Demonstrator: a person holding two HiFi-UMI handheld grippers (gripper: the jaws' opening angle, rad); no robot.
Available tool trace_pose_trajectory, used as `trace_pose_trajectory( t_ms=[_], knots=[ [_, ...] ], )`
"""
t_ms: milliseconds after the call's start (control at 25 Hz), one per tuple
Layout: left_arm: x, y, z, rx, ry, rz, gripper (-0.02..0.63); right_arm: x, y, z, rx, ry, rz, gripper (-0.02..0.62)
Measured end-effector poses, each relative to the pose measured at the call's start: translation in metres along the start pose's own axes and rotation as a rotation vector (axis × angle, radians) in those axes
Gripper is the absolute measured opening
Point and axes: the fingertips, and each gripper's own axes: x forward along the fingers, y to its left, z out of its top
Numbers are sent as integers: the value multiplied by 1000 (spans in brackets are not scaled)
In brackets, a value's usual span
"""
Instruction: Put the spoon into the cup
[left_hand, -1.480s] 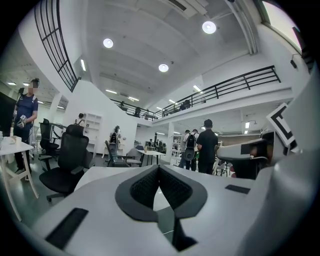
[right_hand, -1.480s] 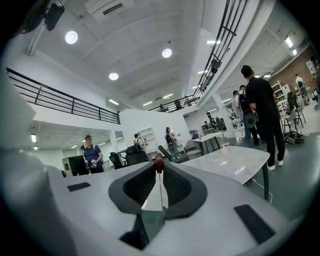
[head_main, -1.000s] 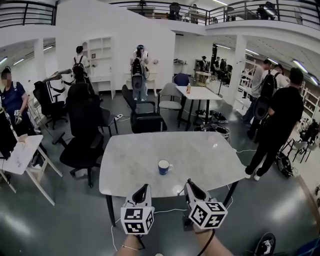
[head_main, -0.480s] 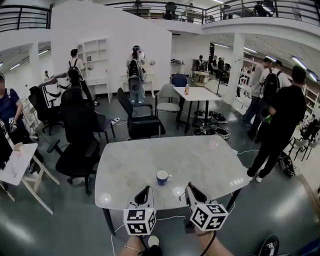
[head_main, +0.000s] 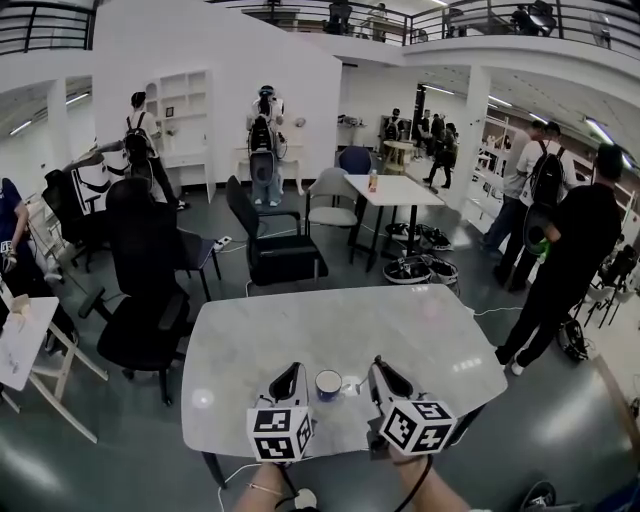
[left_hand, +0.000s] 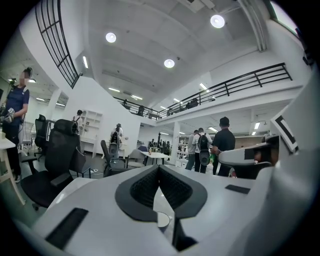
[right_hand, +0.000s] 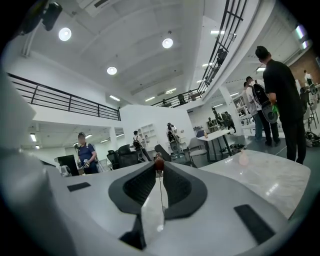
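Head view: blue cup (head_main: 328, 384) stands upright on the white marble table (head_main: 420, 330), near its front edge and between the two grippers' tips. Left gripper (head_main: 289, 373) is just beside the cup on its left. Right gripper (head_main: 379, 366) is near the cup on the right and apart from it. The cup's contents are too small to make out. A pale patch (head_main: 351, 385) lies on the table against the cup's right side; I cannot tell whether it is an object or glare. The marker cubes (head_main: 278, 433) cover most of each gripper body, and the forearms (head_main: 262, 492) are cut off by the bottom edge. Right gripper view: the jaws are clenched on a very thin item seen edge-on. It shows as a fine line running down the gap, with a small reddish-brown knob sticking out past the tips. I read it as the spoon (right_hand: 158, 162); neither bowl nor handle shape can be resolved. The cup does not show in this view. Left gripper view: the jaws are closed, the pads meet at the tips and nothing is gripped. A round disc (left_hand: 162, 218) sits low in the gap; what it is cannot be told. Background: a person in black (head_main: 575, 250) stands beyond the table's right end and an office chair (head_main: 140, 290) beyond its left end.
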Motion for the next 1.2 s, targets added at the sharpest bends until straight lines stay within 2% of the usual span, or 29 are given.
trace_pose_trajectory(
  t_ms=[240, 560, 1200],
  knots=[
    [37, 31, 10, -28, -13, -5, 18, 40, 5, 14, -7, -14, 14, 64],
    [64, 57, -13, -110, 28, -15, 18, 76, 5, 18, -34, -5, 0, 64],
    [68, 63, -51, -72, 136, 31, 18, 96, -31, -25, 77, 77, -8, 64]
  ],
)
